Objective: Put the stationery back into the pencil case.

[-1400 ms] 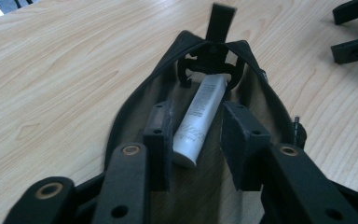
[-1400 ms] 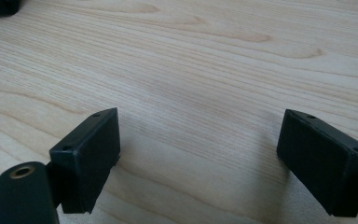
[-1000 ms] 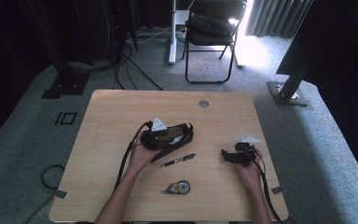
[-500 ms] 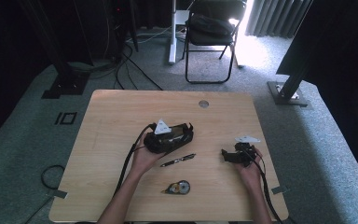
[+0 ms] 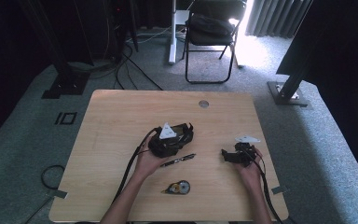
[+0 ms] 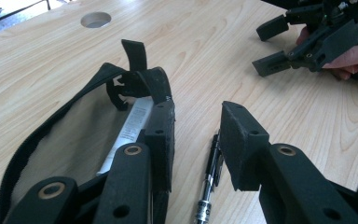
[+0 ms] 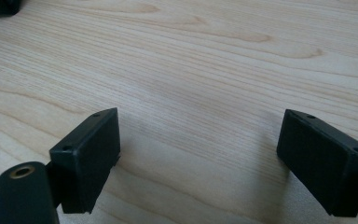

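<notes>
- Gripping nothing outright, the left gripper (image 6: 193, 140) had just been narrowing its jaws; one jaw sat against the open rim of a black pencil pouch (image 6: 74, 140), the other stood clear on the far side of a gap, above a black pen (image 6: 209, 182).
- In the high view the pouch (image 5: 175, 140) lay at mid-table under the left hand (image 5: 149, 161), with the pen (image 5: 179, 159) just beside it toward the person and a tape dispenser (image 5: 177, 188) nearer the table (image 5: 121, 116) edge.
- Whether the inner jaw pressed the zip edge or merely touched it was hard to judge from that close angle, so I count the jaws as not yet clamped.
- The right gripper (image 7: 198, 154) hovered with jaws wide apart over bare wood; in the high view it (image 5: 235, 155) rested well apart from the pouch, held low by the right hand (image 5: 249, 170).
- Risk one: if the jaws closed as they stood, they could pinch only the pouch's soft lip, which would fold and slip out.
- Risk two: the outer jaw might catch the pen and roll it away across the table.
- Risk three: with the pouch unheld by the right side, any pull could drag it and collapse the opening.
</notes>
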A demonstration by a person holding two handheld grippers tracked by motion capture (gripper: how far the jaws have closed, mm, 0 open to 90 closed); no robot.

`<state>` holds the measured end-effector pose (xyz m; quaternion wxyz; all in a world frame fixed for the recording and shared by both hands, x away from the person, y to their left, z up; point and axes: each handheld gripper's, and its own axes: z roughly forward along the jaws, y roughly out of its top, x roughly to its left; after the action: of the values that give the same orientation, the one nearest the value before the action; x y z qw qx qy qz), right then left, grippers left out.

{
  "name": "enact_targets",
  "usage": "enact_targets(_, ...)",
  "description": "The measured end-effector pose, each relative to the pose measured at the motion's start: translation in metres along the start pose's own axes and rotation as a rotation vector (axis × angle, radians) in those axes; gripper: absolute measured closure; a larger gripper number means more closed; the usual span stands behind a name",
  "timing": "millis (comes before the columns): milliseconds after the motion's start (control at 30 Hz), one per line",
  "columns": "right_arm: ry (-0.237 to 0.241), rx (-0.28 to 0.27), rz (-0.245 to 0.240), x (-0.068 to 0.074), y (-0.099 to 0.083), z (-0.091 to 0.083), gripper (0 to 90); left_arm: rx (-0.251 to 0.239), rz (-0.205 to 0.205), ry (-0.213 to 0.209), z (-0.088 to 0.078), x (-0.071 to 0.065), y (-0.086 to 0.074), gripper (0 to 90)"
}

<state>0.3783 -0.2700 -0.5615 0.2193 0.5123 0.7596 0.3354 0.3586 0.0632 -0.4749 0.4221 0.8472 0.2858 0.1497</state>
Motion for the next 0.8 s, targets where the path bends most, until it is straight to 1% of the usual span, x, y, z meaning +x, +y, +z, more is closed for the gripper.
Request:
enact_targets(200, 0.000, 0.000, 0.000, 0.000, 0.000, 0.000, 13.2, 0.007, 0.007, -0.015, 0.003, -0.005, -0.002, 66.6)
enact_targets(433, 0.000, 0.000, 0.000, 0.000, 0.000, 0.000, 13.2, 0.012, 0.013, -0.015, 0.007, -0.010, -0.004, 66.6)
enact_targets(667, 0.000, 0.000, 0.000, 0.000, 0.000, 0.000, 13.2, 0.030, 0.025, -0.030, 0.012, -0.015, -0.009, 66.9)
enact_targets(800, 0.000, 0.000, 0.000, 0.000, 0.000, 0.000, 13.2, 0.041, 0.037, -0.026, 0.015, -0.018, -0.011, 67.1)
